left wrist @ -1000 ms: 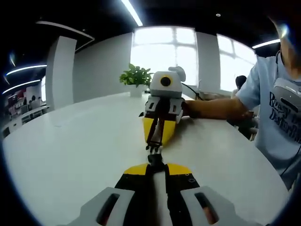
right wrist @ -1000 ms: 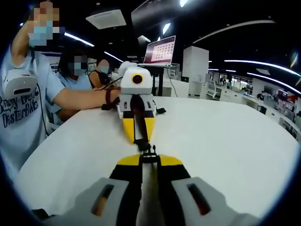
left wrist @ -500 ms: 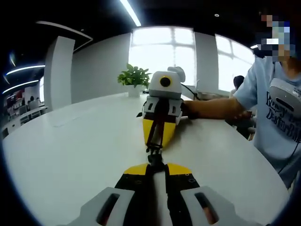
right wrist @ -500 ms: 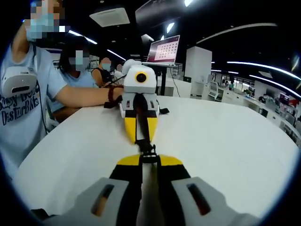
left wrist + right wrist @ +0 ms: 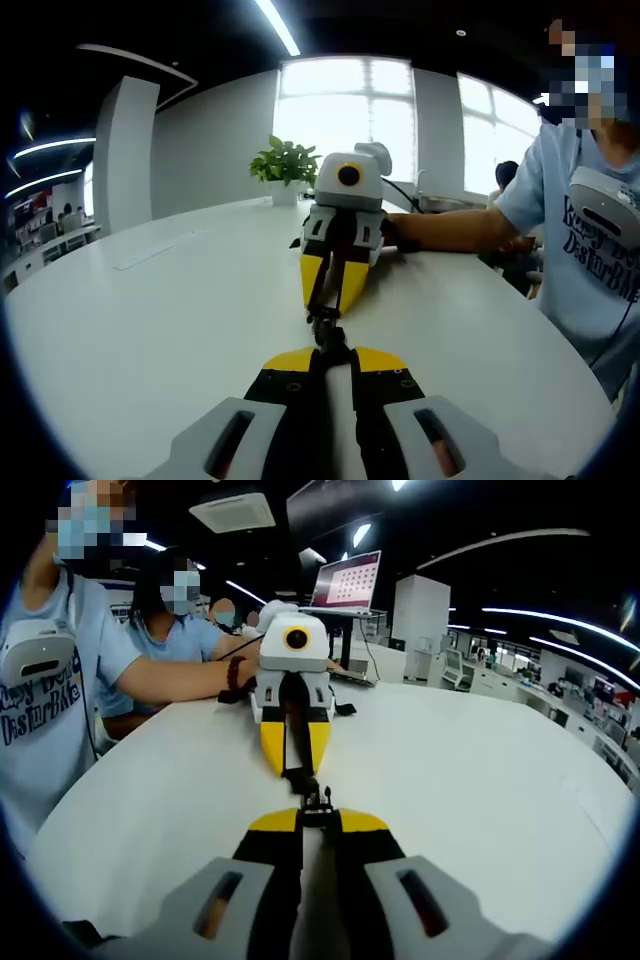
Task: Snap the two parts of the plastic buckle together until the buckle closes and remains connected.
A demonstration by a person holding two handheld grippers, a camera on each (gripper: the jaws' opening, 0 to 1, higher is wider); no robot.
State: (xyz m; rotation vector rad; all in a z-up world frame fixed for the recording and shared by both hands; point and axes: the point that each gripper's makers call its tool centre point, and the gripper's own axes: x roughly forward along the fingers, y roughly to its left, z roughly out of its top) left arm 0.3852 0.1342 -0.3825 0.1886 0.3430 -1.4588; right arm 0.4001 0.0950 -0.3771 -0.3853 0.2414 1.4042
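Since earlier frame, buckle halves (image 5: 325, 322) drawn slightly apart, above table (image 5: 150, 330) middle. Left gripper (image 5: 331, 352) and right gripper (image 5: 316, 813) each pinched tight on one half (image 5: 312, 798). Risk: misaligned push, prongs jam, half slips.

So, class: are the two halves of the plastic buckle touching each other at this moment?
Cannot tell. In the left gripper view the buckle half held by the left gripper meets the right gripper head-on, but the small dark parts blur together, so neither contact nor a gap shows plainly.
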